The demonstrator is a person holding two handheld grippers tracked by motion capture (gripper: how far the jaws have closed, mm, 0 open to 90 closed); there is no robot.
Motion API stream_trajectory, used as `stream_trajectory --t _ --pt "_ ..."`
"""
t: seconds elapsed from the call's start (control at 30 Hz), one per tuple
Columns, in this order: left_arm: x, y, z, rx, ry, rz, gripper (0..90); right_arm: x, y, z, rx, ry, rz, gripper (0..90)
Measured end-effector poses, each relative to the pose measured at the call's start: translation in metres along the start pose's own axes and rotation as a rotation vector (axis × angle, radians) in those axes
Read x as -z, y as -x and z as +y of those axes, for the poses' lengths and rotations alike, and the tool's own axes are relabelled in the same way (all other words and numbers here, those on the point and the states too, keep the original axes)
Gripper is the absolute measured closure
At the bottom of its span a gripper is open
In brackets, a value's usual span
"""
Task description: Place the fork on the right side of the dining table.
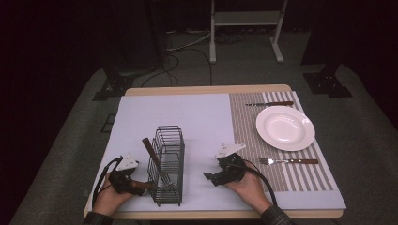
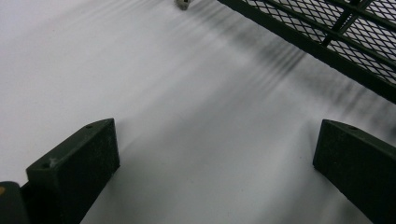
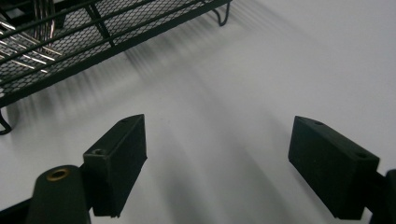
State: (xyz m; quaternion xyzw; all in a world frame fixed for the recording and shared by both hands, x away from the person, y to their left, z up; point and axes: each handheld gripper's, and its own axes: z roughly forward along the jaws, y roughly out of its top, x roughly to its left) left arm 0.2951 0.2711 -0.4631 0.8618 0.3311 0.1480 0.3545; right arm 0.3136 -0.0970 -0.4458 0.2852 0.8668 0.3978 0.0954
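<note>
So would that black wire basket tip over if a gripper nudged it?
Possibly. The wire basket looks tall and narrow, standing on small wire feet, so a sideways push high up might tip it. Being open mesh, it is probably light and stiff, and the leaning utensil could shift.

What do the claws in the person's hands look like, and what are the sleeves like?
Each claw, left and right, is a black block with two flat, black, rectangular jaws. A pale grey three-cornered plate sits on top of each. A black cable loops away from the right one, another from the left. The sleeves look dark and checked.
</note>
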Motion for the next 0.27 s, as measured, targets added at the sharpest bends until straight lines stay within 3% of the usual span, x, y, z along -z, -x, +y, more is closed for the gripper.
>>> stream_trajectory --t 0.2,0.27 --pt "0.000 0.000 0.000 0.000 0.000 0.000 0.0 -0.016 -0.008 -0.005 0.074 -0.050 -0.024 17.4" --pt "0.000 0.000 0.000 0.000 0.000 0.000 0.0 -0.017 -0.007 -0.007 0.068 -0.048 -0.024 16.7"
